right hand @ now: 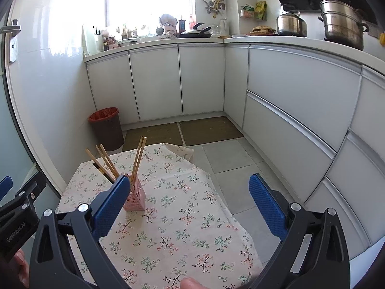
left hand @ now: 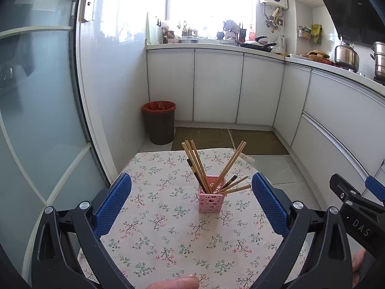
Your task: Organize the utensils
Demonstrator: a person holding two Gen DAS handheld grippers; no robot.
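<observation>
The tabletop (left hand: 168,240) wears a cream cloth sprigged all over with small green, pink and dark twig-and-flower motifs. On it stands a pink holder (left hand: 211,200) pierced with a lattice of round holes, filled with tan chopsticks (left hand: 231,162) and a few dark brown ones. Both grippers are black-framed with blue, finely dotted pads on the jaws. Far left, a dark brown bin (left hand: 160,122) carries a red liner; the cabinets (left hand: 216,86) are plain white.

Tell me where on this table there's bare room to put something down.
The floral tablecloth is bare nearly everywhere: the wide near stretch between the pink holder and both open grippers, plus strips either side. Only the holder is crowded, its chopsticks fanning outward.
</observation>
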